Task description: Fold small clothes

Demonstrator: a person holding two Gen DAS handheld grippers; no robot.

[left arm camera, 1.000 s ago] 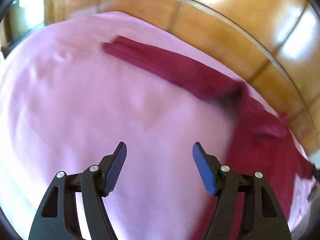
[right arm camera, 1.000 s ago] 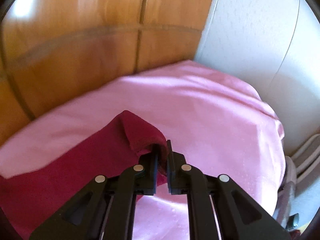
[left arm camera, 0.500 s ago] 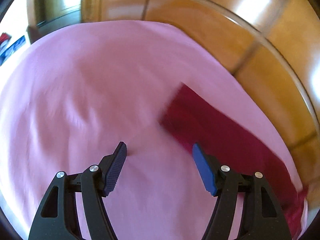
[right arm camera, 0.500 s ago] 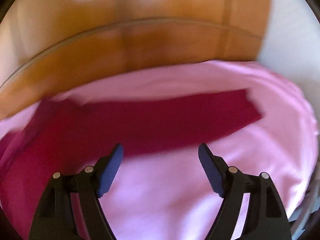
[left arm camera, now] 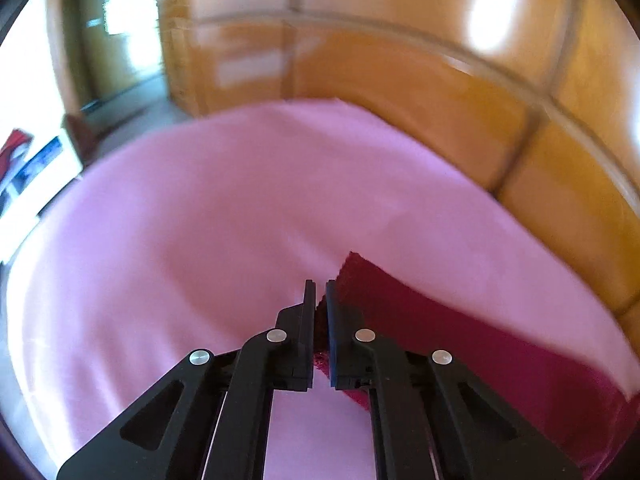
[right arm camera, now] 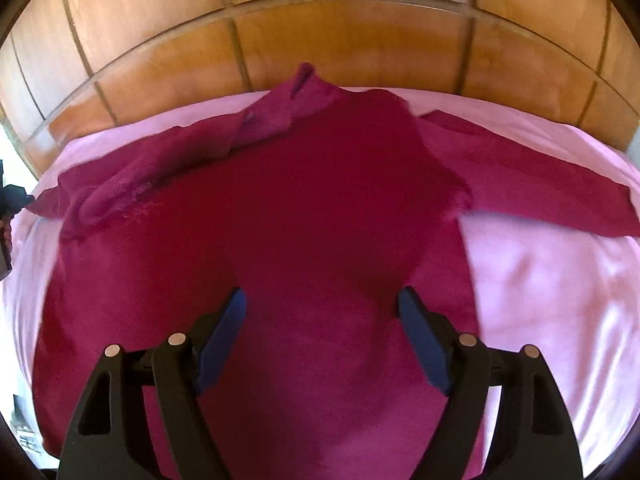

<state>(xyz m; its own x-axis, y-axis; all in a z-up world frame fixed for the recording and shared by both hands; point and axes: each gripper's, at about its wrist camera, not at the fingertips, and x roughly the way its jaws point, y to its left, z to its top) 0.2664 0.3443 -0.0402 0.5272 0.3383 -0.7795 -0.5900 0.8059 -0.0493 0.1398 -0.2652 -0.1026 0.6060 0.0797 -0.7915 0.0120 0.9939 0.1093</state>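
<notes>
A wooden headboard [right arm camera: 340,36] backs a pink sheet [left arm camera: 192,216]. A maroon garment [right arm camera: 304,216] lies spread on the sheet. The left gripper [left arm camera: 320,292], angled down, is clamped on a sleeve end [left arm camera: 360,276]. The right gripper [right arm camera: 320,304] hovers wide open and empty above the garment.

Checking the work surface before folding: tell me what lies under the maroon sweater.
The maroon sweater lies spread on a pink sheet, which shows around it. Whatever lies beneath the sweater's body is covered.
</notes>
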